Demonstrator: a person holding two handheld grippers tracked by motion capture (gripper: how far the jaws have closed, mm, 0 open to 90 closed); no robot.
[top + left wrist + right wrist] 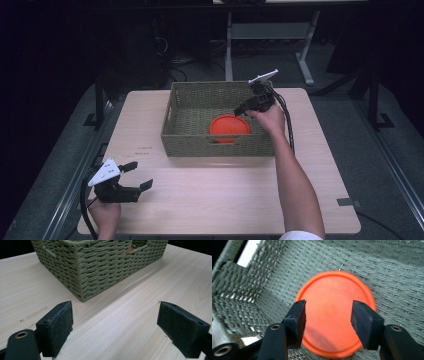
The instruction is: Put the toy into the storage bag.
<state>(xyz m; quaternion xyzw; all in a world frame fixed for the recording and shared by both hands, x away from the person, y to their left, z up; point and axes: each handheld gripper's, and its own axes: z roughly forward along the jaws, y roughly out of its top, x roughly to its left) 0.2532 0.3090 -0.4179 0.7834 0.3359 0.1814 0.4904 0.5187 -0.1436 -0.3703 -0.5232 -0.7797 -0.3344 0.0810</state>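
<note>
In the high view, a woven basket stood on the far half of a pale wooden table. An orange plate lay flat on the basket's floor, toward its near wall. The right gripper hung over the right part of the basket, just above the plate's right edge, with its cable trailing back along the forearm. The left gripper rested at the near left corner of the table, well apart from the basket, its jaws spread and nothing between them.

In the left gripper view, the two black jaws stood wide apart over bare table wood. The basket sat beyond them, one corner turned toward the camera, and a sliver of the orange plate showed through a handle opening.

In the right gripper view, the jaws stood apart above the orange plate, which lay flat on the basket's woven floor. The pads did not press on the plate.
</note>
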